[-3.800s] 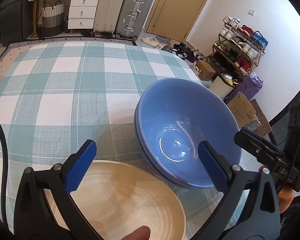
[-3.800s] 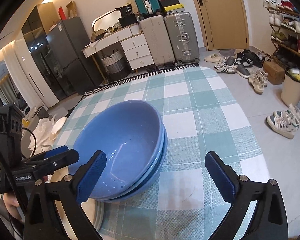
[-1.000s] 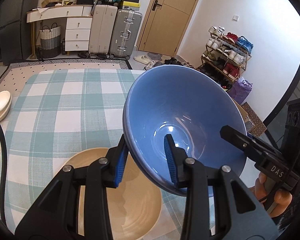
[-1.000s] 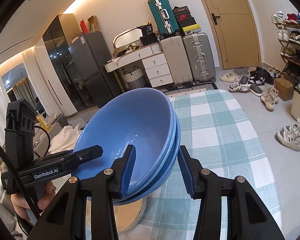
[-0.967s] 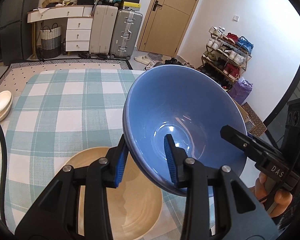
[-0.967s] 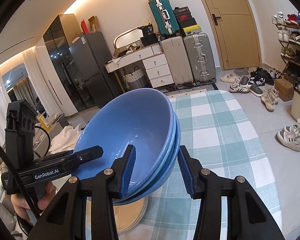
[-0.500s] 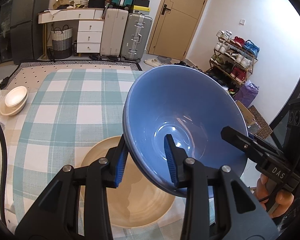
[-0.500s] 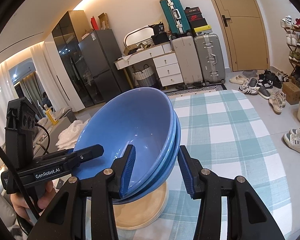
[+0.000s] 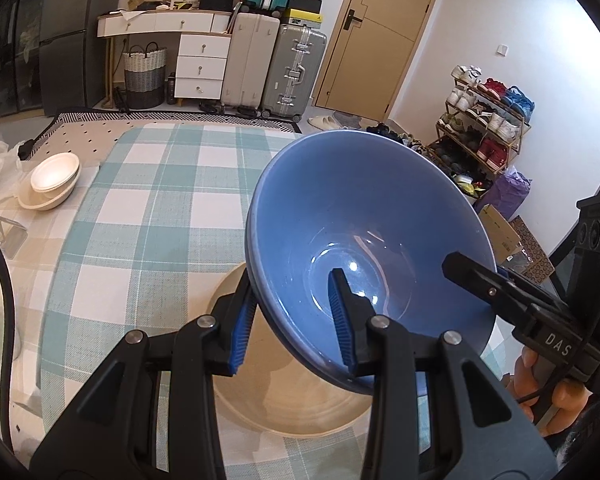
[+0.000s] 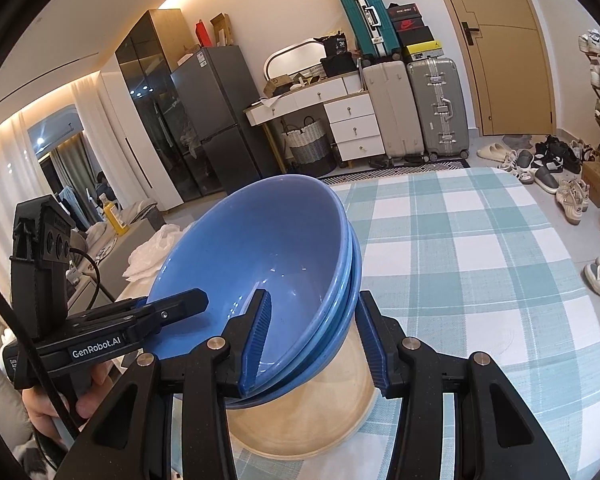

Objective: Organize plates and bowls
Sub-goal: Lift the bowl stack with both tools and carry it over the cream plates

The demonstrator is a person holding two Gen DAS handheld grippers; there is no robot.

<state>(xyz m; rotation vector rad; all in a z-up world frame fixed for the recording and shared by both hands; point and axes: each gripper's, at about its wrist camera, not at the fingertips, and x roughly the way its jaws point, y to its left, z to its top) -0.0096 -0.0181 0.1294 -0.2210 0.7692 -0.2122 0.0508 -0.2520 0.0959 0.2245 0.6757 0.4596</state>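
Stacked blue bowls (image 9: 364, 216) are held in the air between my two grippers, also in the right wrist view (image 10: 268, 248). My left gripper (image 9: 292, 320) is shut on their near rim, one finger inside and one outside. My right gripper (image 10: 312, 336) is shut on the opposite rim the same way. A large cream bowl (image 9: 284, 400) sits on the checked tablecloth (image 9: 148, 208) right below the blue bowls, and shows in the right wrist view (image 10: 300, 420). The blue bowls are tilted and hang above it, apart from it.
Two small white bowls (image 9: 54, 180) sit stacked at the far left edge of the table. The table's right edge (image 10: 580, 280) drops to the floor with shoes. Suitcases, drawers and a fridge stand at the back wall.
Both grippers closed on the blue bowls' rims and lifted them off the table. Over the last second the bowls rose higher above the cream bowl.
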